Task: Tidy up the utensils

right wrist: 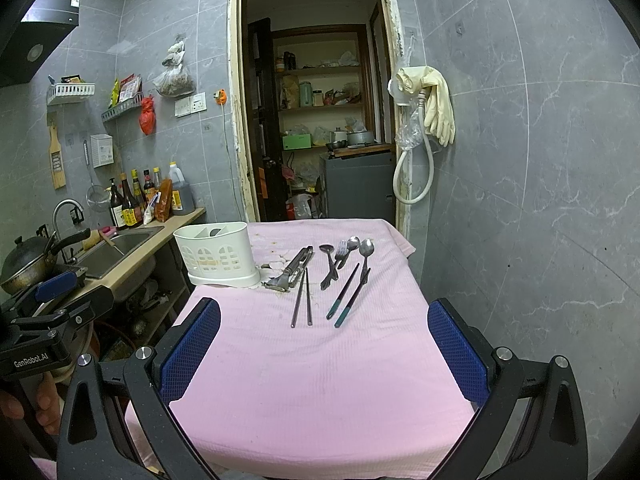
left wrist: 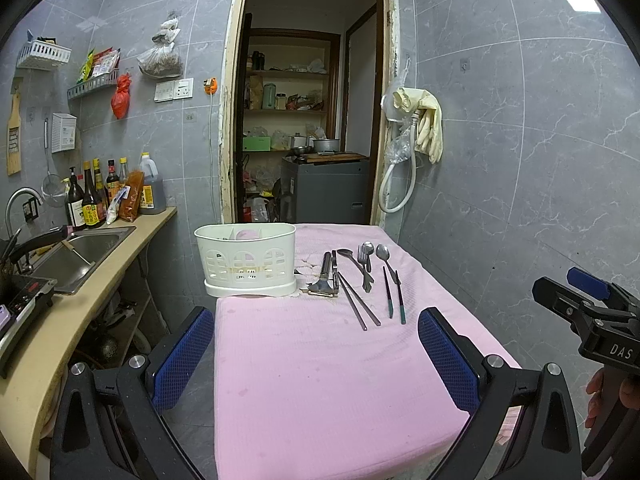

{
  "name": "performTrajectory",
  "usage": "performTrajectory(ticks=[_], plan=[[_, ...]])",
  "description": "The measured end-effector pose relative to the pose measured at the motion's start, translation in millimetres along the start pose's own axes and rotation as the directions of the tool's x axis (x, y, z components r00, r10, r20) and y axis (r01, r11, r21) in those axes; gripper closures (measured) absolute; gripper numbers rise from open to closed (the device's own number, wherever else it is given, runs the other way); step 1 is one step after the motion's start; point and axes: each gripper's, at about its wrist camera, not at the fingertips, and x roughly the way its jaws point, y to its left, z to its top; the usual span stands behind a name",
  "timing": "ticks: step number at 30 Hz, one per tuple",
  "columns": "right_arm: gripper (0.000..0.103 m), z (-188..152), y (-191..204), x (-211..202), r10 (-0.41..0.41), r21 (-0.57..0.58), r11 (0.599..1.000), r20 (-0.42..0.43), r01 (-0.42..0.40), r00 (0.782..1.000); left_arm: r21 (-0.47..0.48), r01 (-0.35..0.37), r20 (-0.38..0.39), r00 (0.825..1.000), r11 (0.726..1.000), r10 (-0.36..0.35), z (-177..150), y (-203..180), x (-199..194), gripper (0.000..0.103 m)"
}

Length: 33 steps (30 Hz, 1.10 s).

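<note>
the left gripper (left wrist: 316, 356) hangs over the near end of the pink-covered worktop (left wrist: 320, 380), its jaws spread wide with nothing between the blue pads (left wrist: 182, 354). the right gripper (right wrist: 324, 354) hangs beside it at about the same height, jaws likewise wide and empty. each one shows at the edge of the other's view, with part of a hand (left wrist: 600, 396) wrapped around the right one's grip.

the utensils lie in a loose row toward the far half of the worktop, well apart from both grippers. at the far left corner stands a white utensil caddy (right wrist: 216, 254), upright, with slotted sides and dividers inside. just beside its base lies a metal peeler (right wrist: 290, 270), its head pointing toward the near edge. next come a pair of steel chopsticks (right wrist: 302, 298) lying close together, then a cluster of a small ladle (right wrist: 327, 256), a fork (right wrist: 340, 254) and a spoon (right wrist: 352, 244) with handles overlapping. further right rests another spoon (right wrist: 366, 252), and in front of it two dark chopsticks with teal ends (right wrist: 348, 296), slightly angled.

left of the worktop runs a counter with a sink (left wrist: 80, 254) and a row of sauce bottles (left wrist: 108, 196).
</note>
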Motion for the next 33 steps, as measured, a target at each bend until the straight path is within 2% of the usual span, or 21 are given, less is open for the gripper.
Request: performTrajectory(ticks=[33], plan=[[0.001, 2.0, -1.0, -0.4, 0.0, -0.001, 1.0, 0.001, 0.0, 1.0, 0.001, 0.001, 0.0, 1.0, 1.0, -0.001, 0.0, -0.3, 0.1, 0.0]])
